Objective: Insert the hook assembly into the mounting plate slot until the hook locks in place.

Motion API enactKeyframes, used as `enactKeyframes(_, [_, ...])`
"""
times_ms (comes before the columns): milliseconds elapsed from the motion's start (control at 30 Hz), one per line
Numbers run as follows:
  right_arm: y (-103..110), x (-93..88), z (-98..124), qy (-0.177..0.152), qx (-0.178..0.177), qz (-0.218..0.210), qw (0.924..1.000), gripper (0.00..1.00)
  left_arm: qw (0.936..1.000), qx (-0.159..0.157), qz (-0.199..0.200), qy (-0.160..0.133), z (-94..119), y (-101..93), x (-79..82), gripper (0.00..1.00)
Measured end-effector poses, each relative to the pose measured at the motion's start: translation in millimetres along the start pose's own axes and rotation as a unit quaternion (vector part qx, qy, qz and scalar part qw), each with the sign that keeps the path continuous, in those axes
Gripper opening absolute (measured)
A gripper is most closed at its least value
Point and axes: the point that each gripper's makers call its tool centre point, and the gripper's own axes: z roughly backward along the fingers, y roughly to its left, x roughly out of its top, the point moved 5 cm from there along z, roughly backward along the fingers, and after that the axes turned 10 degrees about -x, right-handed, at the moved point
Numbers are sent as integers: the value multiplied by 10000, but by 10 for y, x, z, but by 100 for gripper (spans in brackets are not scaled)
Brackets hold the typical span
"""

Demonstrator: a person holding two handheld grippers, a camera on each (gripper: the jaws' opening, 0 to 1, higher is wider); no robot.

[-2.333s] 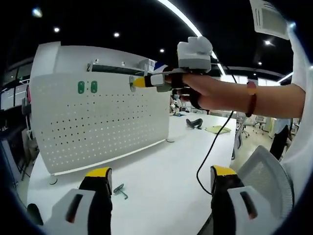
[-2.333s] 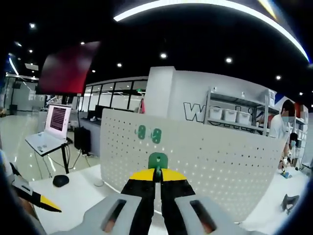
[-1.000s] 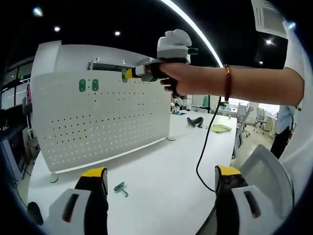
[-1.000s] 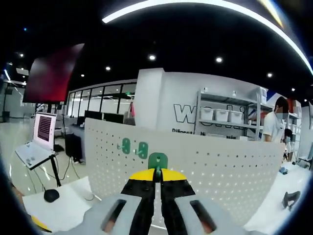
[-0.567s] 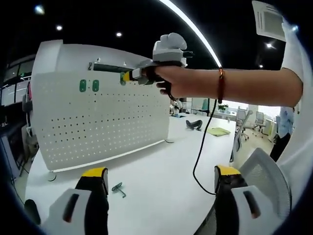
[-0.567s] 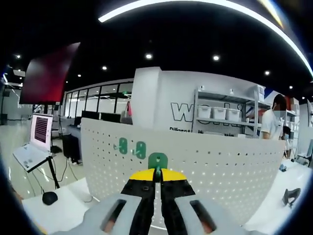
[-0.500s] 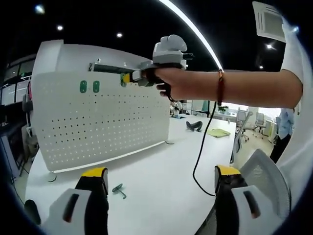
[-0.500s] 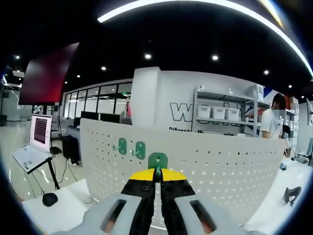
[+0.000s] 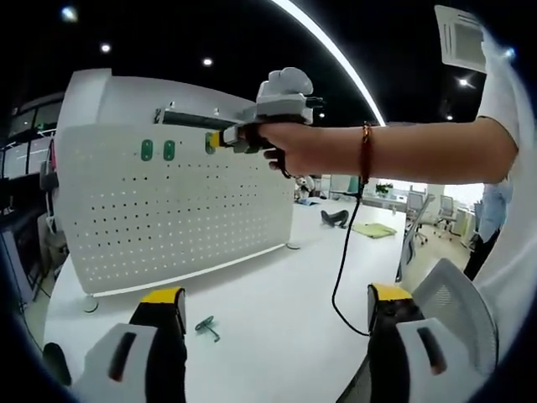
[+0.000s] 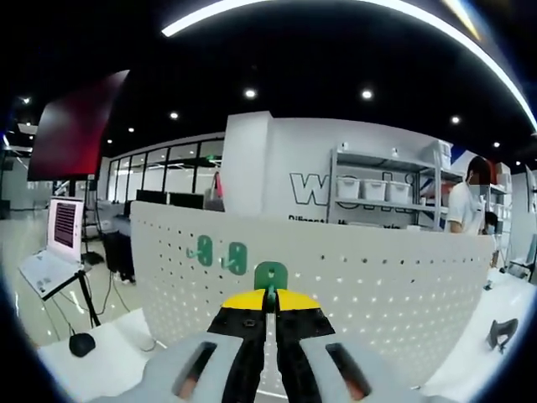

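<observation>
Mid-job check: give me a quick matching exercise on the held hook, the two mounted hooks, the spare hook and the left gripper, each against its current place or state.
Things:
1. green hook
2. two green hooks
3. loose hook
4. left gripper

Places or states:
A. lying on the white table
B. jaws apart, holding nothing
C. clamped in the right gripper, near the pegboard's top edge
D. already hanging on the pegboard

Pairs: 1-C, 2-D, 3-A, 4-B
</observation>
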Motion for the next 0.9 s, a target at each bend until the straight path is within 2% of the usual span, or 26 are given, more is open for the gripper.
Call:
enactKeyframes(133, [-20, -9, -57, 48, -38, -49, 10000, 1, 9999, 1, 61, -84, 15, 0, 9, 92])
enactKeyframes(900, [11, -5, -233, 150, -140, -252, 9995, 1, 9999, 59, 97, -66, 55, 44, -23, 91])
